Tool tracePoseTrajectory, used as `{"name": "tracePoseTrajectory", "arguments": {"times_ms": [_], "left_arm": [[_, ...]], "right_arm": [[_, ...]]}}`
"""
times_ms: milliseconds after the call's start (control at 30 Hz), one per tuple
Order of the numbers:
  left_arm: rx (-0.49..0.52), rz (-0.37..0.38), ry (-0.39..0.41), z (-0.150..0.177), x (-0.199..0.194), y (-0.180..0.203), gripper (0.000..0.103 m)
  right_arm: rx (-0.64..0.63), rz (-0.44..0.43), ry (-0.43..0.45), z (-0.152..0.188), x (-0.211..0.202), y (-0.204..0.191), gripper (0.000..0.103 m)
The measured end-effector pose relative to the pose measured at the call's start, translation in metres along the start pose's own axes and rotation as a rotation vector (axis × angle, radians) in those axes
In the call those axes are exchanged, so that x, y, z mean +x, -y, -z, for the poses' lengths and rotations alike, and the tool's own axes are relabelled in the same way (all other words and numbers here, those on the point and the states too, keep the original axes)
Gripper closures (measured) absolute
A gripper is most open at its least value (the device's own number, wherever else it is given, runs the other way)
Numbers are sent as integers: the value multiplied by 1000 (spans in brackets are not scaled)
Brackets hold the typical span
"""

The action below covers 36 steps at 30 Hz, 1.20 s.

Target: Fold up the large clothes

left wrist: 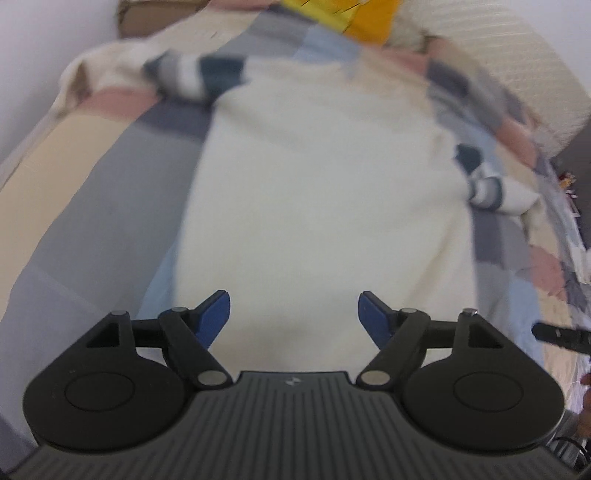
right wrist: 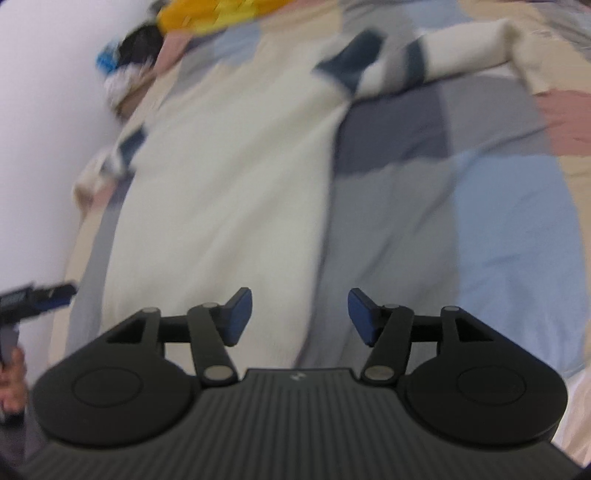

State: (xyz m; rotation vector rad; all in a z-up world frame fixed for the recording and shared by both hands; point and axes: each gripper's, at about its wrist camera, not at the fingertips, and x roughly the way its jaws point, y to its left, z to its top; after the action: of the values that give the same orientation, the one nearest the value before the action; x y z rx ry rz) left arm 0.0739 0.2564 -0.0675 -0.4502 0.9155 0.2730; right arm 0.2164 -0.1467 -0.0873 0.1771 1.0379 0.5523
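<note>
Currently a cream sweater (left wrist: 317,192) lies spread flat on a bed with a patchwork quilt (left wrist: 122,192), body running away from both cameras, hem nearest. Striped sleeves stick out to either side: one at far left (left wrist: 188,75), one at right (left wrist: 487,184) in the left wrist view. Yellow cloth (left wrist: 354,14) sits at the far end of the bed. Both views are blurred.

Handling, as a judgement: looks like a thick soft knit, light for its bulk, floppy, nothing fragile. It should drape and sag when lifted and may drag on the quilt. Best holds are probably the sleeve cuffs or the hem corners, pinching a full fold of knit so it does not slip.

Left gripper (left wrist: 294,317): jaws wide apart, nothing between the blue pads, hanging above the hem end of the sweater without touching it.

Right gripper (right wrist: 300,315): jaws parted, somewhat narrower, empty; it hovers over the sweater's right edge where cream meets grey quilt. The left gripper's tip and the hand (right wrist: 13,384) holding it show at the left edge of this view.
</note>
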Motion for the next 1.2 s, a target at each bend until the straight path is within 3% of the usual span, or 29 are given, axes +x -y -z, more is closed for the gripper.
{"name": "tracePoseTrajectory", "arguments": {"times_ms": [133,267,433,633,733,833,1033,1200], "left_arm": [[57,30,80,-8,2,43,23],[97,28,151,-5,29,95,23],[81,18,190,-8,90,126,23],[71,13,191,-11,167,129,23],[78,20,192,-14,191,127,23],[85,14,181,-17,211,127,23],[78,39,159,-25,237,126,23],[77,46,150,-26,244,125,23]], "right_arm": [[61,27,146,-28,-5,35,43],[136,61,284,-57,5,81,43],[369,54,374,-90,36,153,41],[577,14,494,-137,71,214,40],[643,25,553,-160,92,238,24],[733,28,610,-175,113,265,25],[882,87,716,-186,129,300,24],[950,127,742,-198,137,329,25]]}}
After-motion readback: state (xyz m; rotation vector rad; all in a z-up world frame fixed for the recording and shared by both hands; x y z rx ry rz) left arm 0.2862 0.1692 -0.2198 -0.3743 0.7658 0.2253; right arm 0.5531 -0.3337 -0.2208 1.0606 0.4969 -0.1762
